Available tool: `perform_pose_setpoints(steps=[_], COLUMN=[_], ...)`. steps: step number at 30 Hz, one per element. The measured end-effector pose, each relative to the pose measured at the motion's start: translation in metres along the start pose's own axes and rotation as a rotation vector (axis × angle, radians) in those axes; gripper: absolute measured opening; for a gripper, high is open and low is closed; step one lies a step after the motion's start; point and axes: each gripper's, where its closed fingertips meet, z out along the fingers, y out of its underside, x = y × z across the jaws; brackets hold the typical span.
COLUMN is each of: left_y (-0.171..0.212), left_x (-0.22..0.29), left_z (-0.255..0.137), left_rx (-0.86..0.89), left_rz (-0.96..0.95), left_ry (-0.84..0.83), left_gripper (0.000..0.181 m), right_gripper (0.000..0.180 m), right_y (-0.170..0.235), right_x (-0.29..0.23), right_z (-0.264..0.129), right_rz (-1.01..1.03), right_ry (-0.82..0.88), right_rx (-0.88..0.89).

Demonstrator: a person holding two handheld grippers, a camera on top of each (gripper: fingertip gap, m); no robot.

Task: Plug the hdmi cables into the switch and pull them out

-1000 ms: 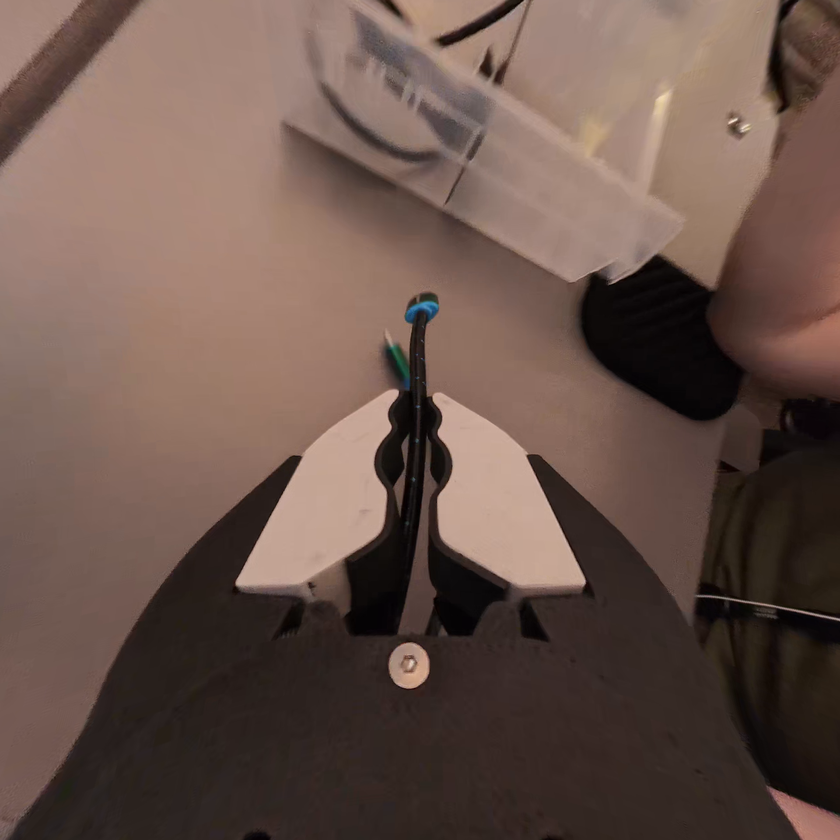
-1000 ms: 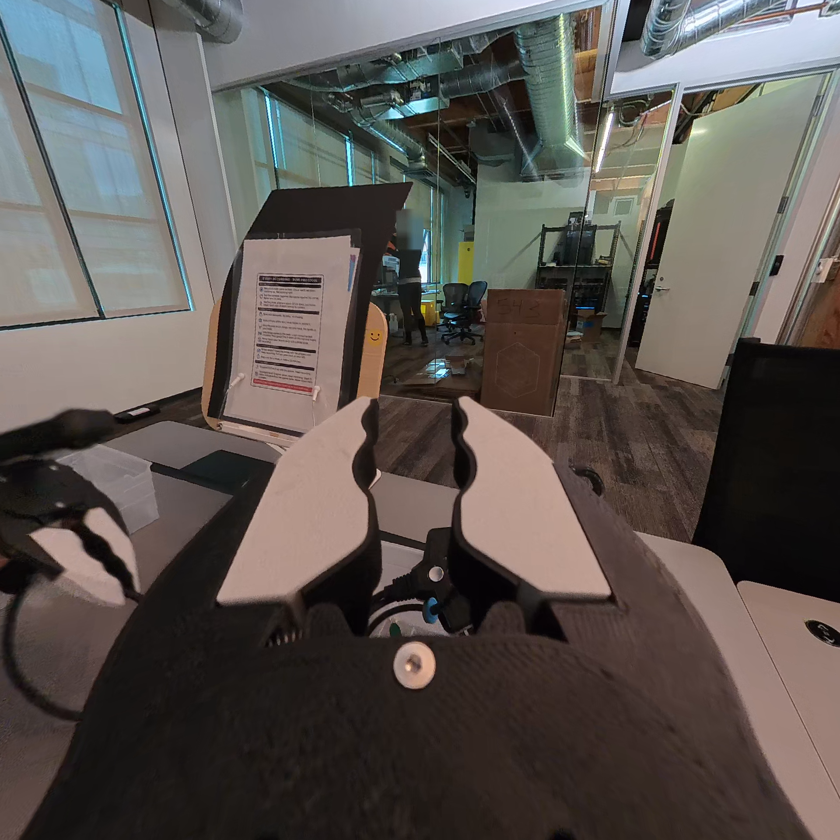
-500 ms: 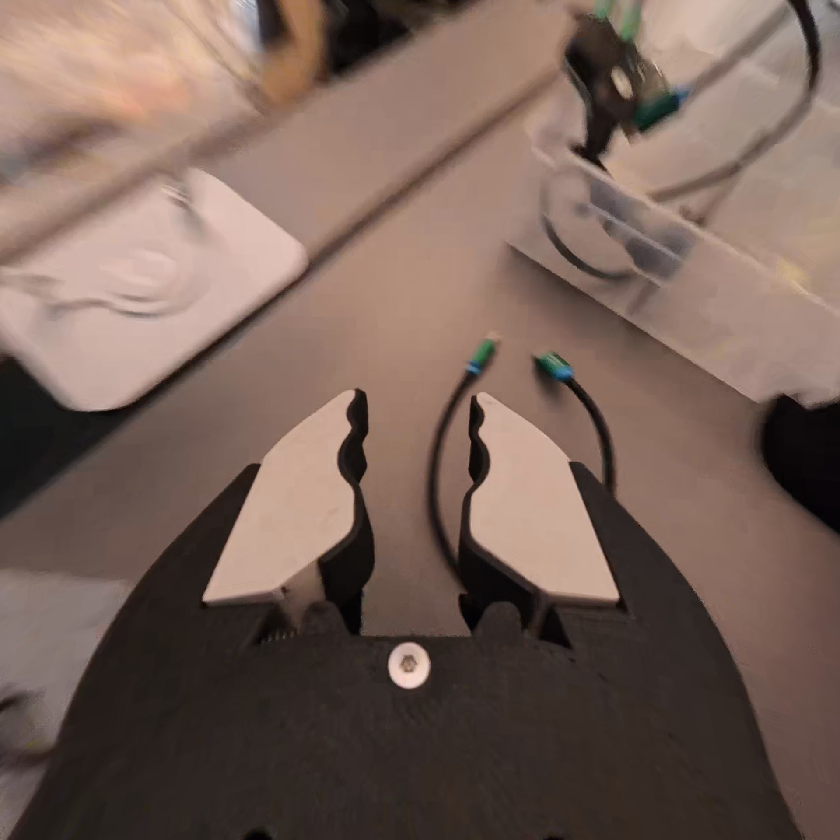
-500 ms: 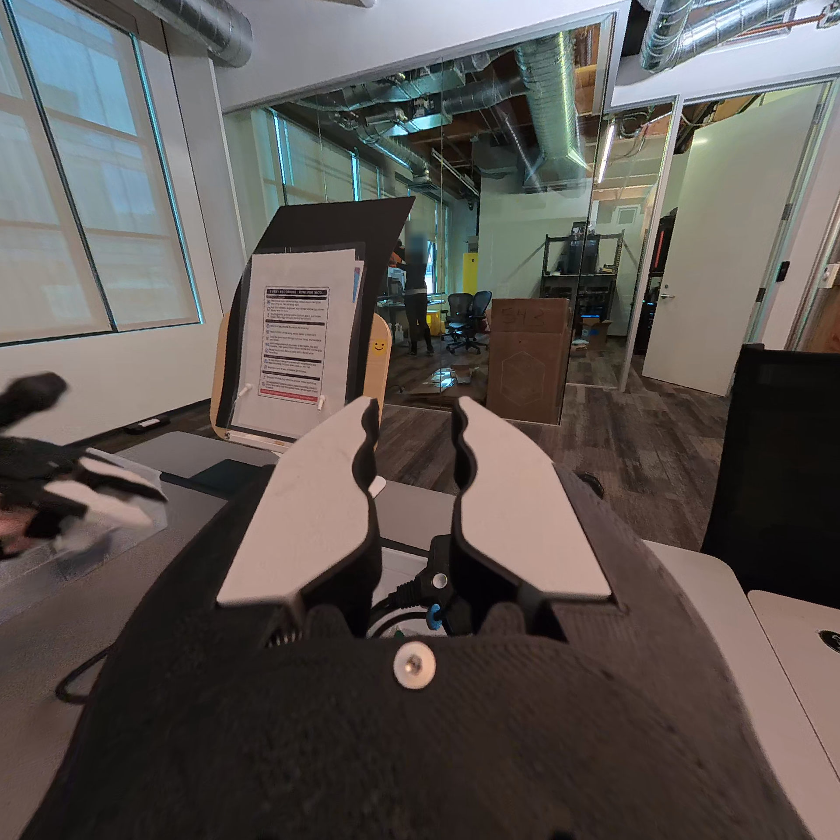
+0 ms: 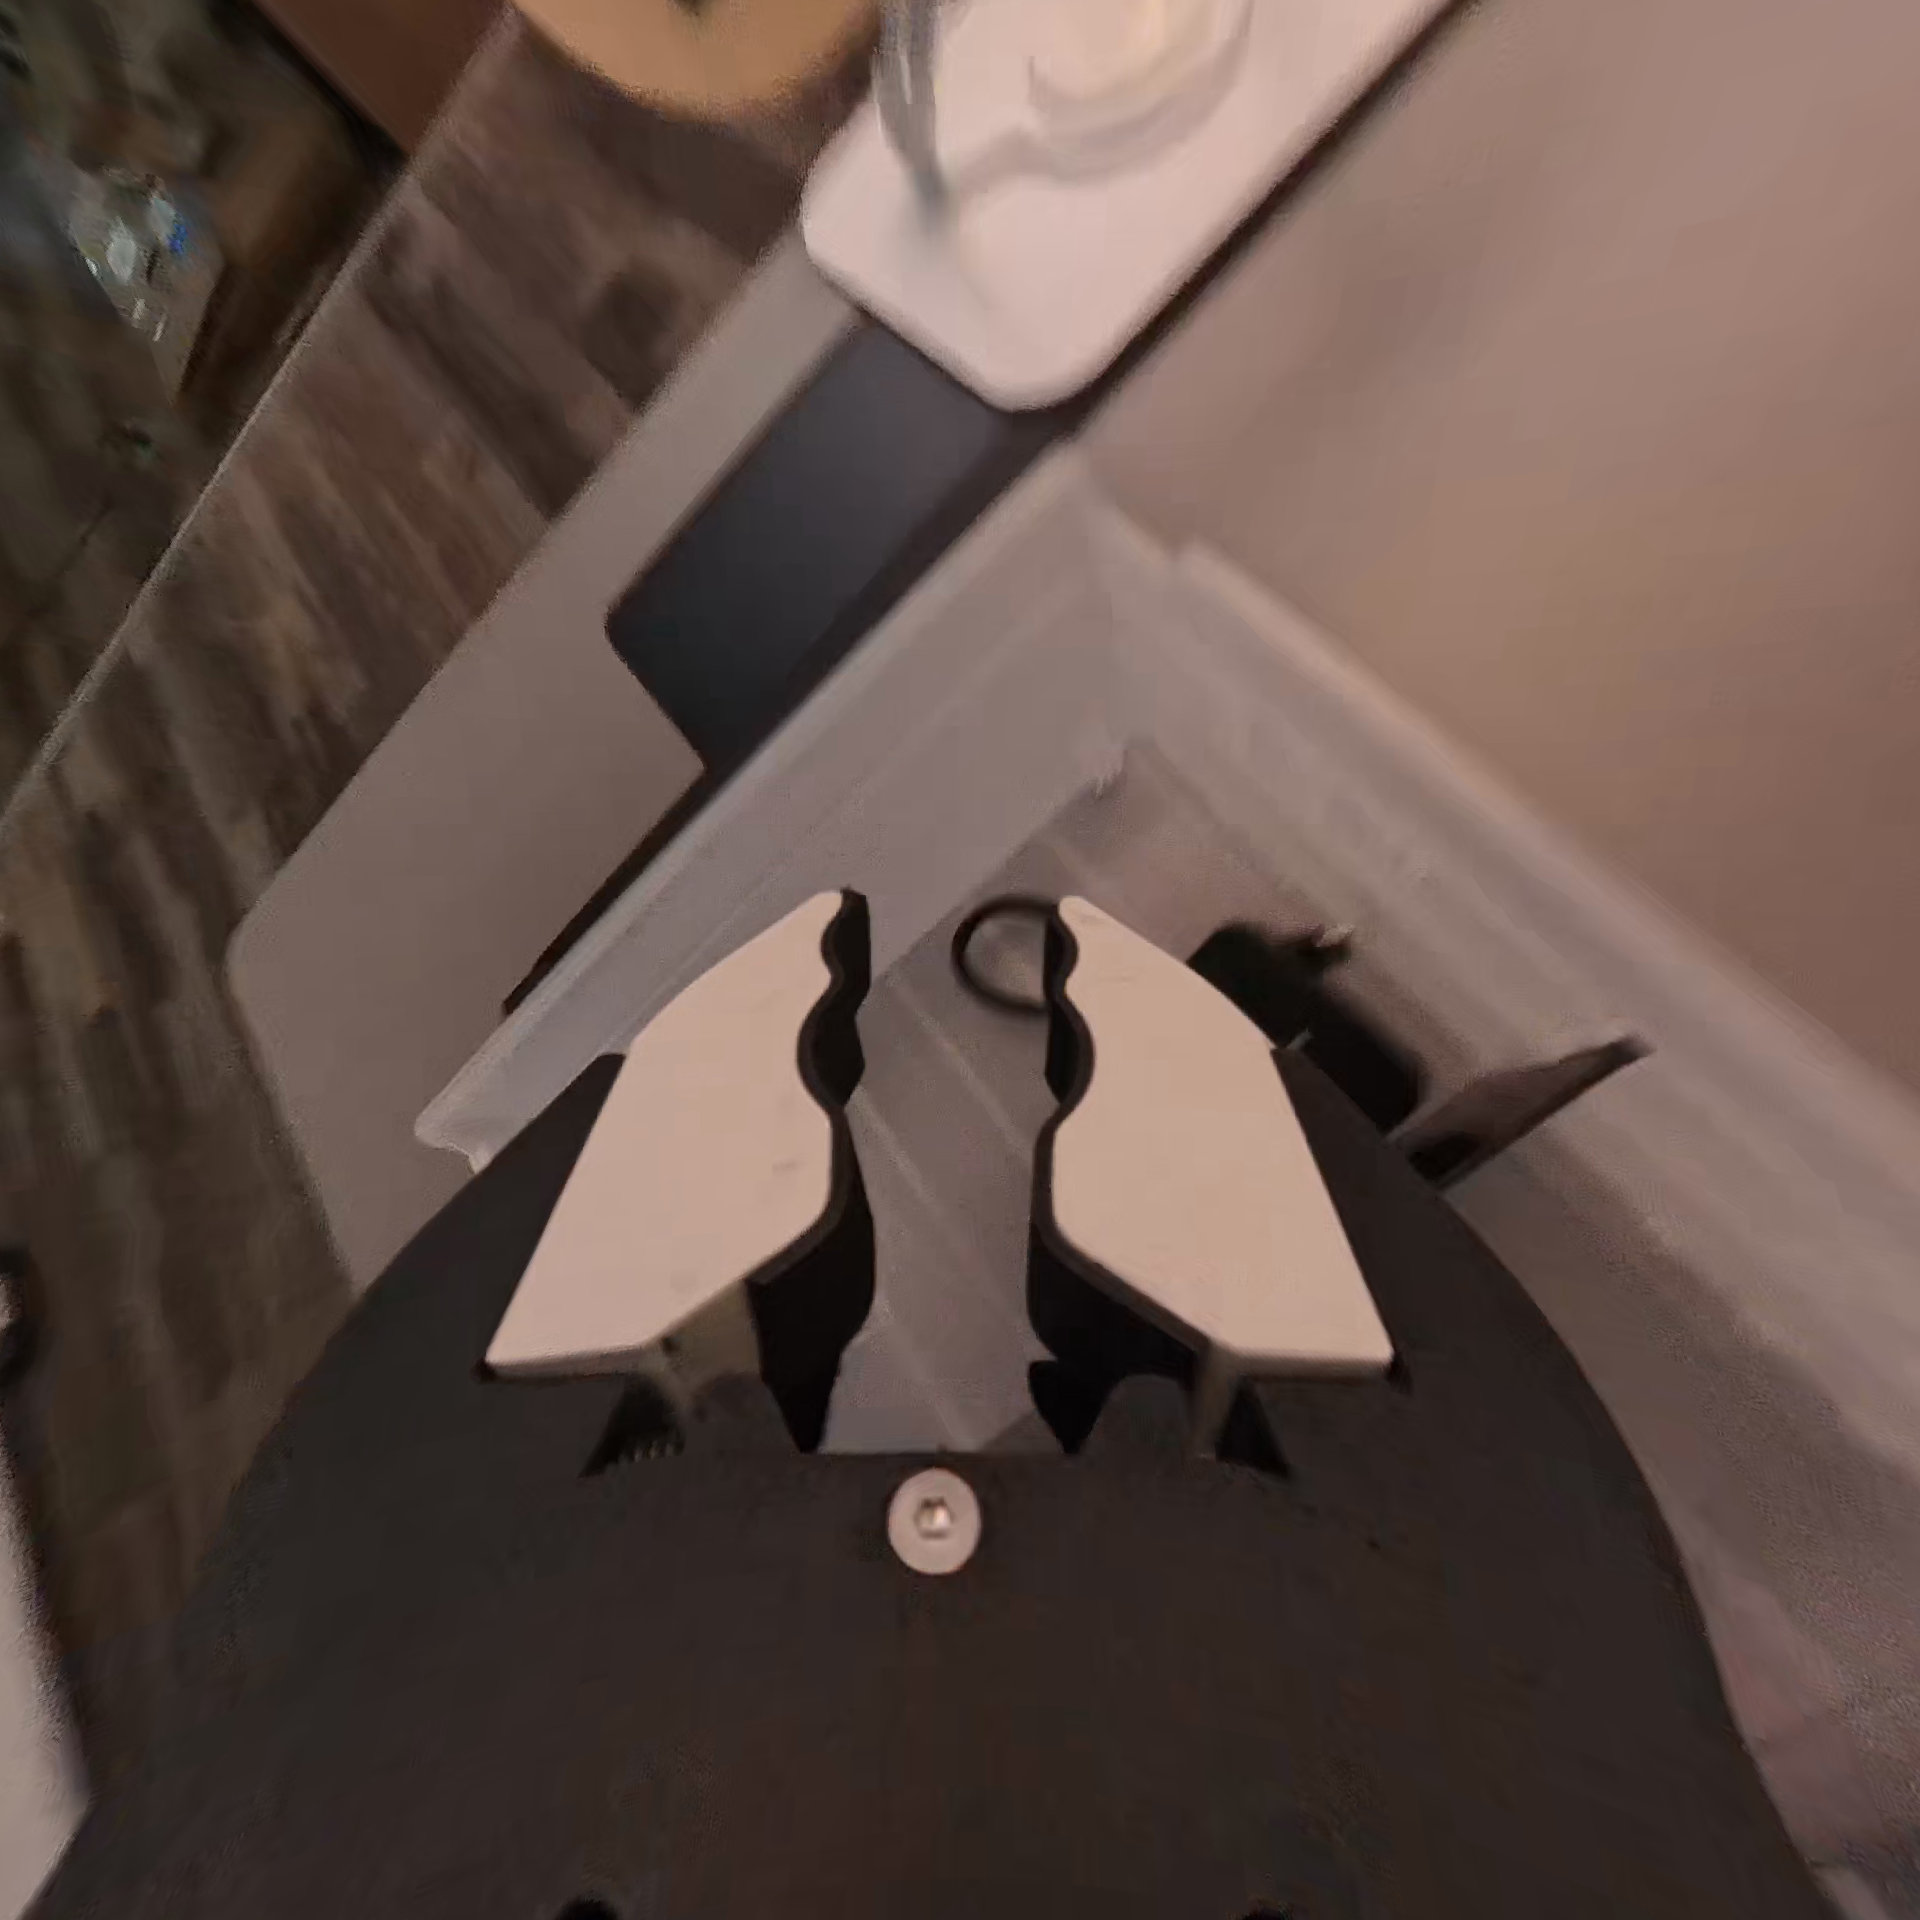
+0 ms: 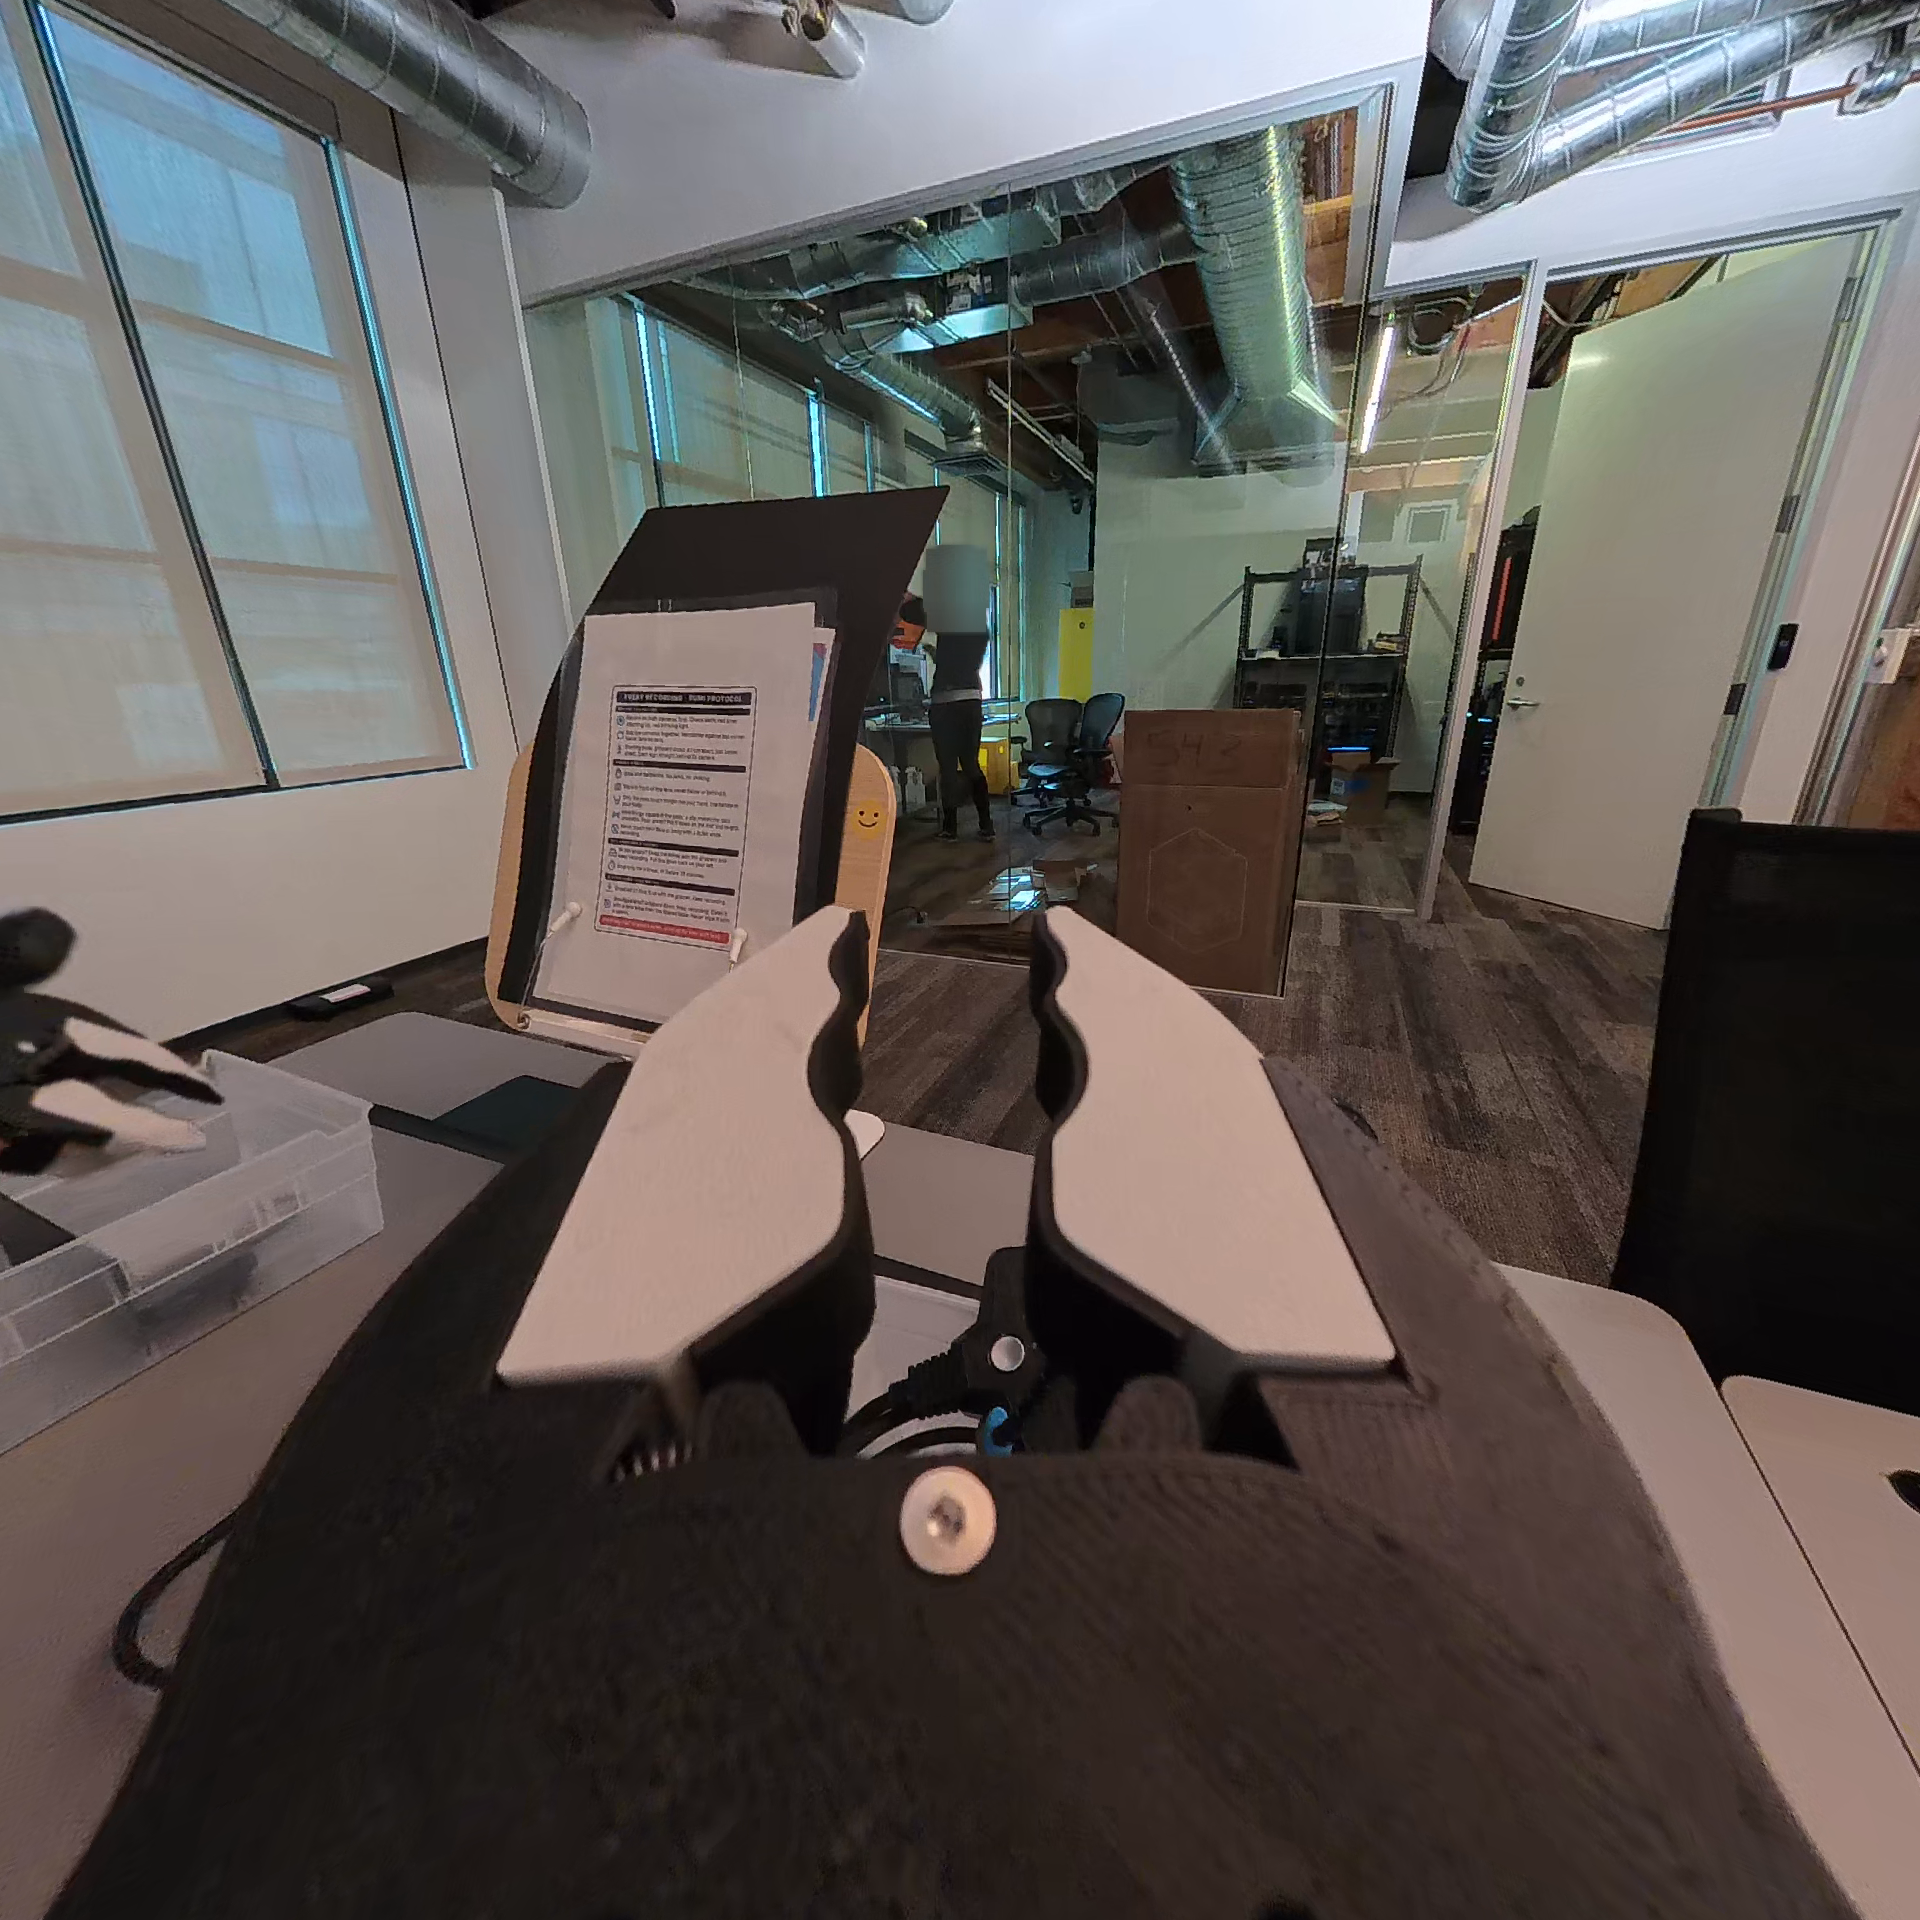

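My left gripper (image 5: 961, 914) is open and empty, hovering over a clear plastic bin (image 5: 935, 727). In the bin lie a black cable loop (image 5: 987, 961) and a dark lump (image 5: 1299, 997); the view is blurred. In the right wrist view the left gripper (image 6: 114, 1091) shows at the far left above the bin (image 6: 208, 1216). My right gripper (image 6: 951, 935) points out across the room, its fingertips a fixed gap apart. A black switch (image 6: 1003, 1351) with blue-marked cables sits gripped low between its fingers. A black cable (image 6: 156, 1621) lies on the grey table.
A paper sheet on a stand (image 6: 675, 790) is at the table's far edge. A white pad (image 5: 1039, 208) and a dark mat (image 5: 810, 561) lie past the bin. A black chair back (image 6: 1787, 1091) is at the right. Wood floor lies beyond the table edge.
My left gripper let go of the black blue-tipped cable, opened, and swung from the table over to the bin. The right gripper kept its grip and tilted slightly.
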Motion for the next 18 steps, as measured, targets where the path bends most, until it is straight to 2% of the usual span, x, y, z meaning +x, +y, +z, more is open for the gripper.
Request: perform_pose_setpoints(steps=[3,6,12,14,18], left_y=[0.027,0.043,0.062,0.064,0.061], left_x=[-0.009,-0.002,0.002,0.002,0.005], left_z=[0.025,0.048,0.073,0.078,0.084], left_rx=[-0.163,-0.251,-0.371,-0.379,-0.335], left_rz=[0.206,0.285,0.174,0.134,0.031], left_ry=[-0.088,-0.017,0.136,0.163,0.217], left_gripper=[0.025,0.021,0.03,0.028,0.013], right_gripper=[0.029,0.029,0.029,0.029,0.029], right_y=[0.002,0.01,0.02,0.023,0.03], right_x=[-0.001,-0.001,-0.001,-0.001,-0.002], right_z=[0.003,0.009,0.017,0.019,0.024], right_rz=[-0.002,-0.017,-0.042,-0.049,-0.062], right_ry=[-0.001,0.005,0.018,0.018,0.021], right_rx=[-0.006,-0.041,-0.085,-0.095,-0.125])
